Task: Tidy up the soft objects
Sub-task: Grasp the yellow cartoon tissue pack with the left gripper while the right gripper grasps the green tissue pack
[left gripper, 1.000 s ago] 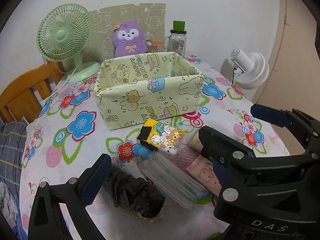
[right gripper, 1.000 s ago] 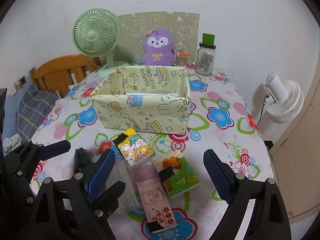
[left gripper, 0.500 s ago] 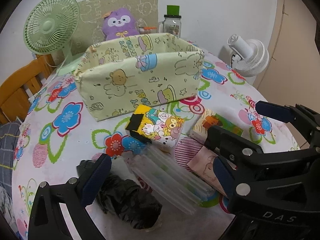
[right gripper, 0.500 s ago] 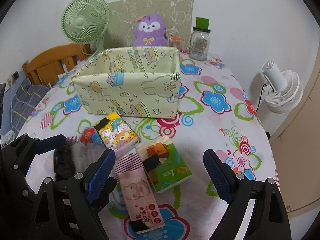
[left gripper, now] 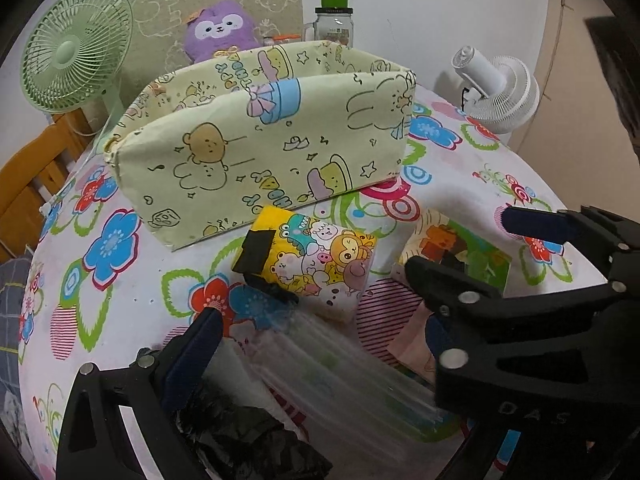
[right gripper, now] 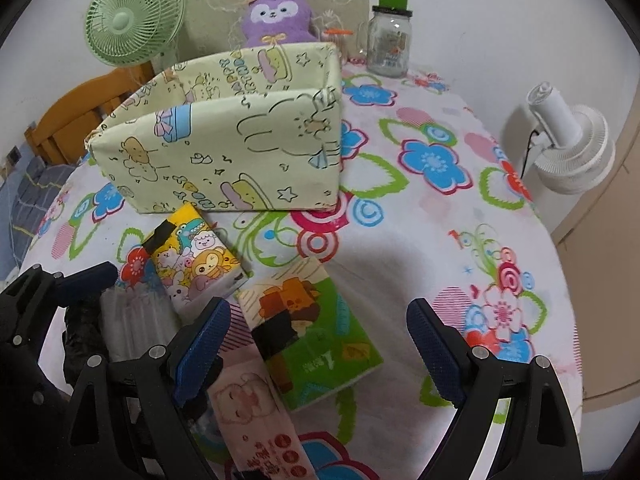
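A pale green cartoon-print fabric box (left gripper: 260,152) (right gripper: 232,152) stands on the flowered table. In front of it lie a yellow cartoon tissue pack (left gripper: 312,260) (right gripper: 196,264), a green tissue pack (right gripper: 316,332) (left gripper: 460,248), a pink pack (right gripper: 256,420), a clear plastic pack (left gripper: 344,376) and a crumpled black bag (left gripper: 248,444). My left gripper (left gripper: 316,336) is open, low over the clear pack. My right gripper (right gripper: 320,344) is open, straddling the green pack. Both are empty.
A green fan (right gripper: 134,14), a purple plush (right gripper: 276,12) and a glass jar (right gripper: 390,44) stand behind the box. A white fan (right gripper: 568,144) sits off the table's right edge. A wooden chair (left gripper: 28,184) is at the left.
Both grippers have moved forward and down toward the packs, which now look larger and closer. Both stay open and nothing has been taken hold of.
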